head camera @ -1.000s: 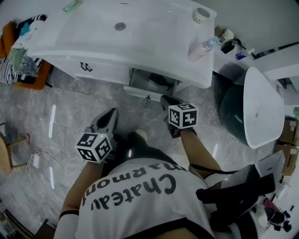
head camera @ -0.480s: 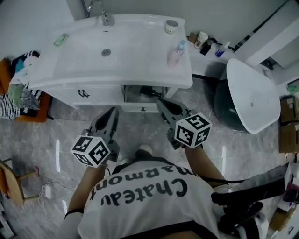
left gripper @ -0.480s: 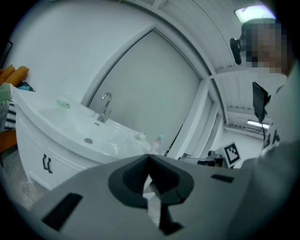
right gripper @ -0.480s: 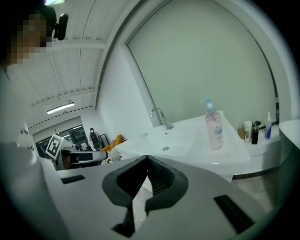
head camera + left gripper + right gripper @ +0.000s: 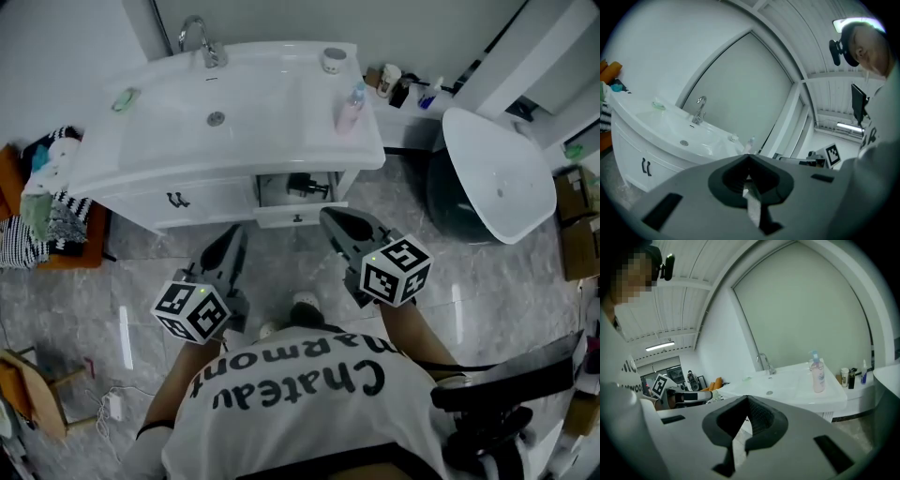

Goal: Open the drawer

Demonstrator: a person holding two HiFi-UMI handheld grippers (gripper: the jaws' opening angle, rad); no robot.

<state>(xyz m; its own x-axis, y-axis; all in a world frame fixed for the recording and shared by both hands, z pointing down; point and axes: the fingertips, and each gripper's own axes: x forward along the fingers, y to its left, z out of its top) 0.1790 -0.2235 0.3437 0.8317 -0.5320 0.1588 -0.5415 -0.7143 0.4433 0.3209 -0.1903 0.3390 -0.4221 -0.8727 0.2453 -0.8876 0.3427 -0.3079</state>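
Observation:
The white sink cabinet (image 5: 141, 202) stands ahead of me in the head view. Its right-hand drawer (image 5: 298, 217) is pulled out, and a dark object (image 5: 306, 186) lies inside. My right gripper (image 5: 330, 217) is shut on nothing, its tip just short of the drawer front and not touching it. My left gripper (image 5: 234, 238) hangs lower left, also shut and empty, pointing at the cabinet. In the left gripper view the jaws (image 5: 749, 157) meet in front of the basin (image 5: 675, 126). The right gripper (image 5: 747, 400) shows closed jaws in its own view too.
A pink soap bottle (image 5: 351, 106), a cup (image 5: 333, 58) and a faucet (image 5: 198, 40) sit on the basin top. A white tub (image 5: 497, 178) stands at the right. A chair with clothes (image 5: 42, 211) is at the left, a wooden stool (image 5: 33, 389) lower left.
Both grippers have risen from near the floor, and the right one has come back from the drawer front. The head view has pulled up and away. The drawer stays pulled out.

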